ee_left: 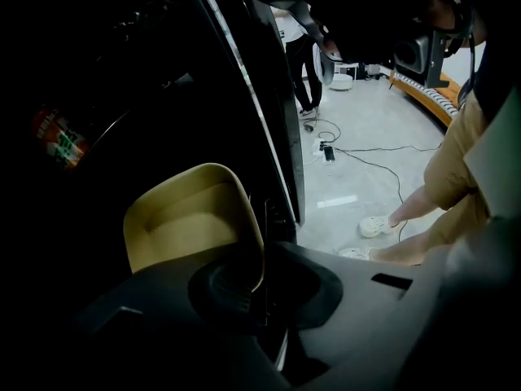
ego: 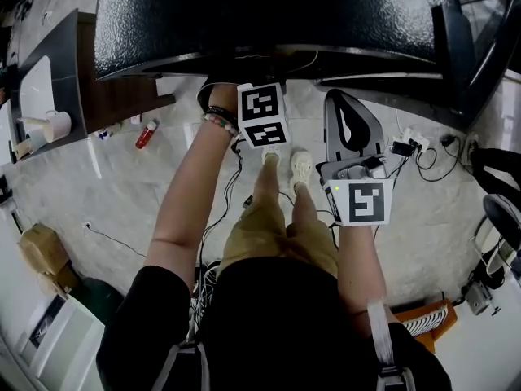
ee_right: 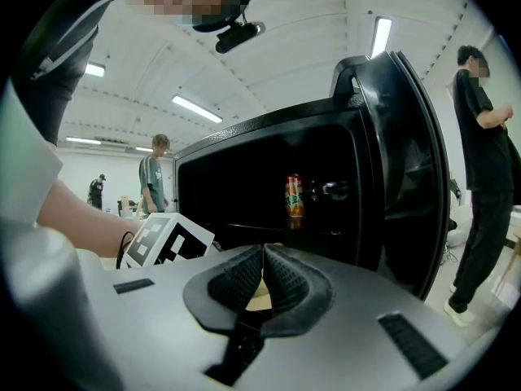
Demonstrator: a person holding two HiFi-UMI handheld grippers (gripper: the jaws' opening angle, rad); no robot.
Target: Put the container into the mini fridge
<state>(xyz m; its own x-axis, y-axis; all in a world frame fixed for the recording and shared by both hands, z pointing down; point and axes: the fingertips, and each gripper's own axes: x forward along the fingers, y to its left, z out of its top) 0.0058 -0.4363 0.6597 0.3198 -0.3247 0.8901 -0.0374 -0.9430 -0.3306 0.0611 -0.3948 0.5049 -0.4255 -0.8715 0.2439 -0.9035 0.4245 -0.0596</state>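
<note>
The container (ee_left: pixel 183 218), a yellowish tub, is pinched by its rim in the left tool (ee_left: pixel 252 279), right at the dark opening of the mini fridge (ee_left: pixel 122 96). That is the left gripper view. Deep inside the mini fridge a can (ee_left: pixel 61 141) shows dimly, and the rest of the interior is too dark to read. Past the mini fridge's front edge lie pale floor (ee_left: pixel 366 129), cables and the person's shoes (ee_left: pixel 376 226).

In the right gripper view the right tool (ee_right: pixel 262 274) is clenched, pads meeting with nothing gripped, and it faces the mini fridge's front. The can stands upright inside. The door (ee_right: pixel 411 161) hangs open at the mini fridge's right, with a bystander (ee_right: pixel 480 137) beyond it.

In the head view both forearms stretch forward. The left tool's jaws and the container are hidden under the mini fridge's black top, so only its marker cube (ego: pixel 262 114) shows. The right tool hangs just short of the mini fridge.
</note>
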